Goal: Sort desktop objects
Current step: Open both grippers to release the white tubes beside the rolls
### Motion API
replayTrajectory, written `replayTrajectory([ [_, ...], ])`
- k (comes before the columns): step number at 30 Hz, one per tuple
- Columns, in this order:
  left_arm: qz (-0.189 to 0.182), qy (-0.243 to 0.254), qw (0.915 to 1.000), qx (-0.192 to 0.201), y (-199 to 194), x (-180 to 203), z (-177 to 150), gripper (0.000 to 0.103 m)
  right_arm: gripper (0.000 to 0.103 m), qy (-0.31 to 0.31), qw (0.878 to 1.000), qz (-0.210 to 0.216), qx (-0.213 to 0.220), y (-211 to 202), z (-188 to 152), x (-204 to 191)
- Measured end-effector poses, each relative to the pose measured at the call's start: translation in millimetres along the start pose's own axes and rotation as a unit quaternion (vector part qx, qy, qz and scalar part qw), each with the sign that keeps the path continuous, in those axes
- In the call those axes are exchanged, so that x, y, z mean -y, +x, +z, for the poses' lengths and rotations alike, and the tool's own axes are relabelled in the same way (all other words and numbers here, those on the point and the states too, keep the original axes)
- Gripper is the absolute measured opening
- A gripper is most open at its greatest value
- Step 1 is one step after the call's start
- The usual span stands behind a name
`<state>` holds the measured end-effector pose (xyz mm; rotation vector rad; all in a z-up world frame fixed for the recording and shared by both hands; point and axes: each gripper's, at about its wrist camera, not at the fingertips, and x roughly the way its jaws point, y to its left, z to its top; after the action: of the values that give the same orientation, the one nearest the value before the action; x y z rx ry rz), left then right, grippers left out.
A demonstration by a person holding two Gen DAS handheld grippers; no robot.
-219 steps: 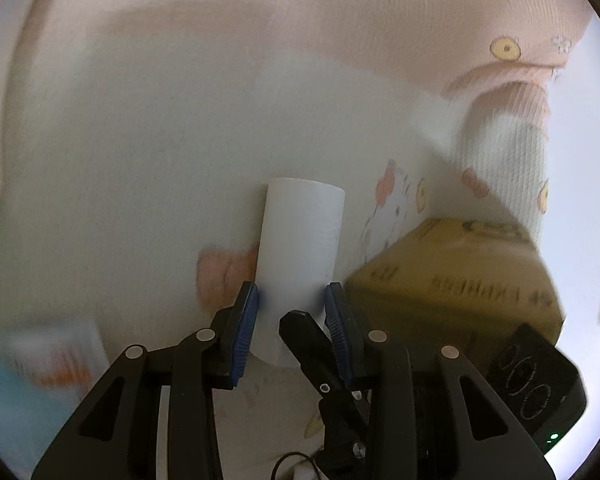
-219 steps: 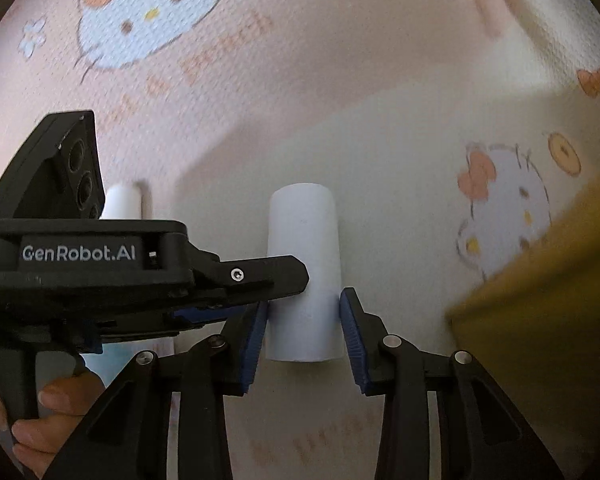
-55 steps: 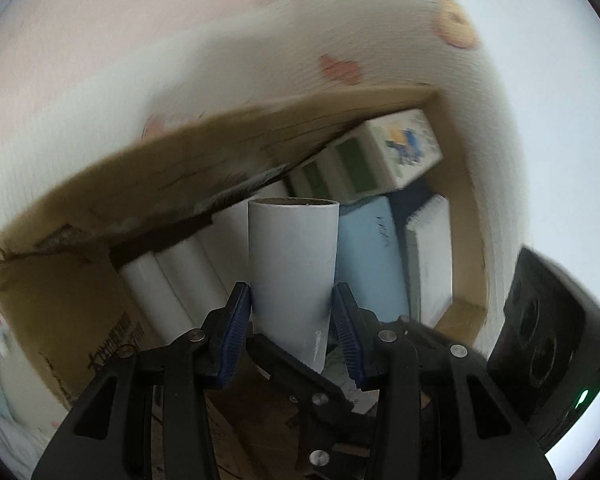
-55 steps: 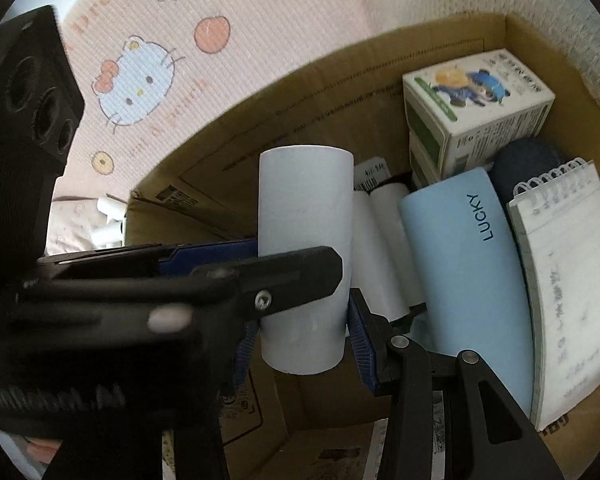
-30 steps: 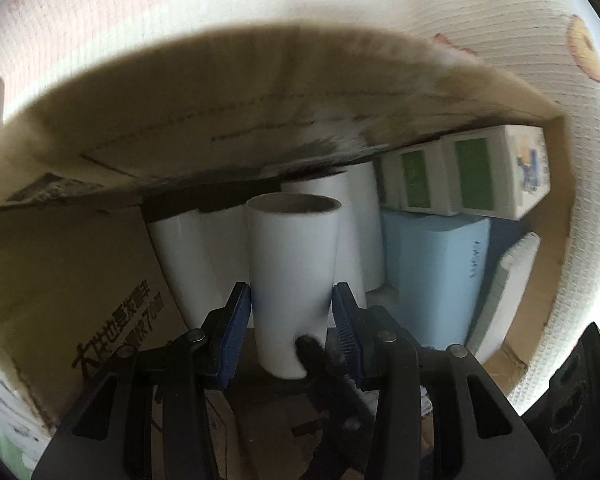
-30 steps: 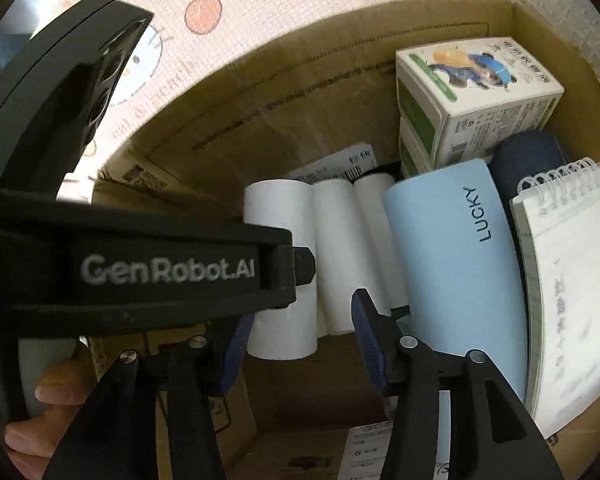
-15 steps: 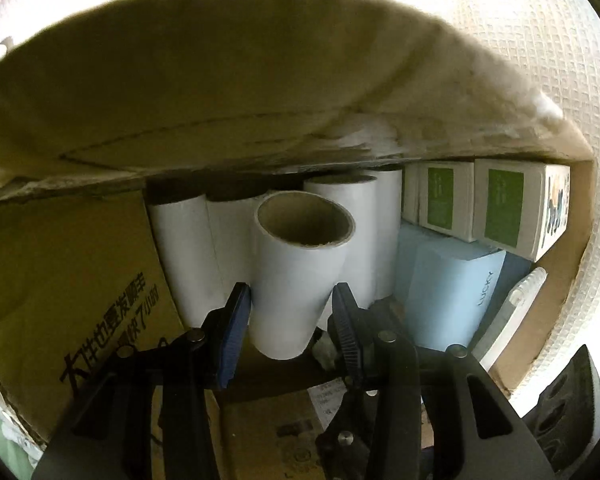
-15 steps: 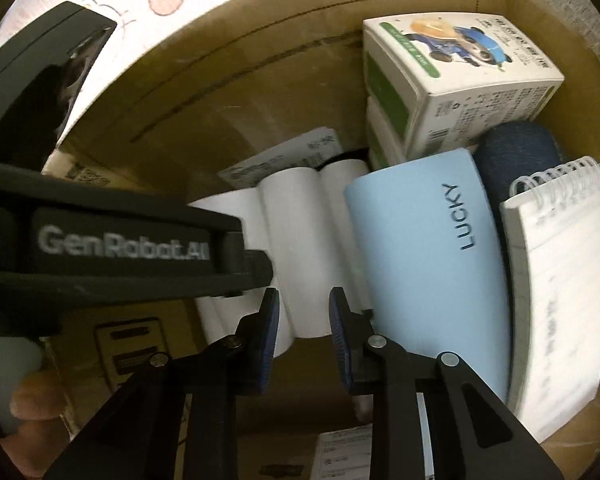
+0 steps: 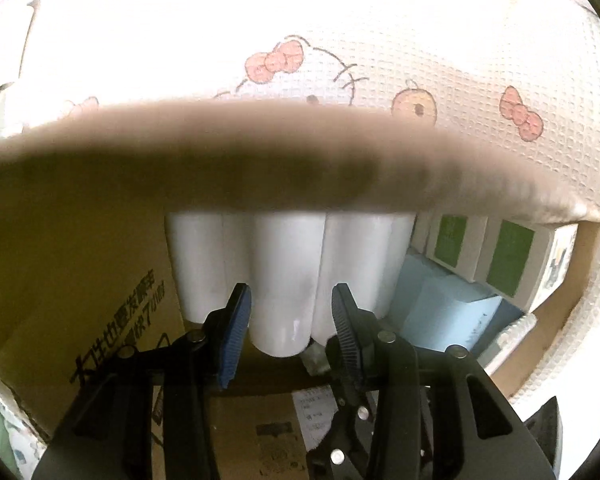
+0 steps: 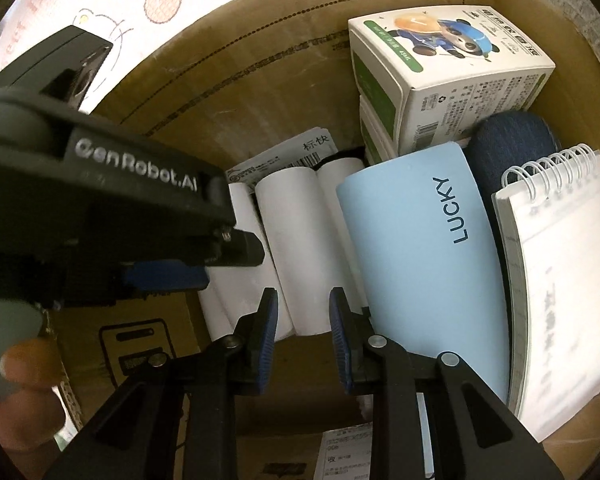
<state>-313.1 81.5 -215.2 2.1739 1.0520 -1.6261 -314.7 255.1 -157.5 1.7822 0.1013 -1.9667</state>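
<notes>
Inside the cardboard box [image 10: 284, 52], the left tool [image 9: 290, 316] is parted around a white paper roll [image 9: 286, 280], its blue pads [image 9: 236, 320] standing just off the roll's sides with a sliver of gap on each, so the roll is not clamped and rests among the other white rolls [image 9: 356, 264] packed in a row against the box wall. A blurred brown box flap [image 9: 260, 160] crosses the upper part of the left wrist view, and beyond it shows the cloth with the cartoon cat print [image 9: 300, 68]. To the right of the rolls in that view lie a pale blue case [image 9: 444, 308] and two white cartons with green panels [image 9: 504, 256]. The right tool [image 10: 303, 334] hovers over the box with its pads apart and nothing between them (the gap is narrow, roughly a pad's width or two). Below it, in the right wrist view, the rolls [image 10: 296, 232] lie side by side next to the blue case marked LUCKY [image 10: 424, 248], a dark blue object [image 10: 516, 140] partly hidden behind it, a spiral notepad [image 10: 560, 280] on the far right, and the stacked cartons with a cartoon panda [image 10: 448, 80] at the back. The left tool's black body [image 10: 100, 192] fills the left side of this view, with a fingertip [image 10: 24, 364] of the person's hand visible under it.
</notes>
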Motion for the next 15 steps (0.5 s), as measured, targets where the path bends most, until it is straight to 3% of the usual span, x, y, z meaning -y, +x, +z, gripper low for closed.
replayTrajectory([
  [4, -0.047, -0.008, 0.9984, -0.032, -5, -1, 0, 0.049, 0.023, 0.001, 1.0, -0.001, 0.002, -2, -1, 0],
  [6, -0.051, -0.009, 0.9981, -0.035, -8, -3, -2, 0.049, 0.023, -0.002, 1.0, -0.002, 0.002, -3, -2, 0],
  [7, -0.047, -0.004, 0.9984, -0.032, -10, -3, -4, 0.045, 0.023, -0.002, 1.0, -0.002, 0.003, -4, -3, -1],
  [8, -0.044, 0.004, 0.9987, -0.026, -12, -3, -6, 0.031, 0.023, -0.001, 1.0, -0.002, 0.003, -5, -3, 0],
  [11, -0.03, 0.048, 0.9984, -0.01, -19, 2, -13, 0.011, 0.023, 0.002, 1.0, 0.004, 0.009, -10, -4, 0],
  [15, -0.032, 0.074, 0.9966, 0.018, -31, 1, -21, 0.01, 0.023, -0.003, 0.999, 0.021, 0.043, -28, -9, -3],
])
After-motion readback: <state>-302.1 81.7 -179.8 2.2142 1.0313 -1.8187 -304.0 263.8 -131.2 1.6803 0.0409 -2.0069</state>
